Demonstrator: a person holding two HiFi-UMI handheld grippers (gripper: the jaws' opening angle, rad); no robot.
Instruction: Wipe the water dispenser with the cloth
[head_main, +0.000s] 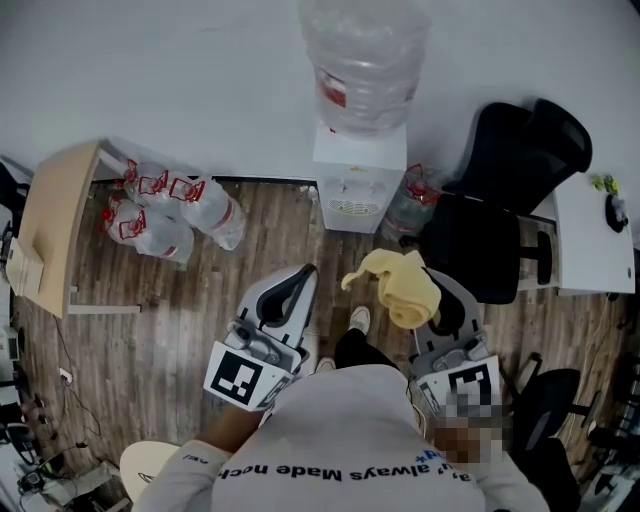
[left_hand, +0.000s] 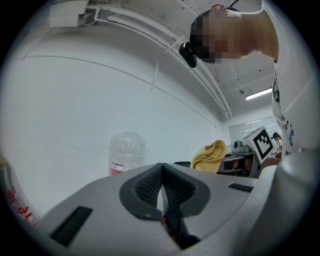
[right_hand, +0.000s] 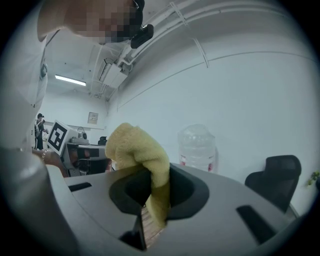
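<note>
Gripping a yellow cloth in the right gripper: jaws narrowed onto a lower fold, with the rest bunched up above the tips. In head view, same cloth heaped over the right gripper, lying forward from the jaws toward the water dispenser, with one loose corner sticking out to the left. Not touching the dispenser; held apart from it, above the wood floor.

Pressed fully together on the left gripper: ribbed pads meeting, nothing between. In head view, left gripper held just left of the cloth, tips pointing forward at the dispenser.

Standing upright against the white wall, long axis vertical, tap side facing the person, with a big clear bottle seated on top. Flanked by spare bottles on the floor to the left and a black office chair to the right.
</note>
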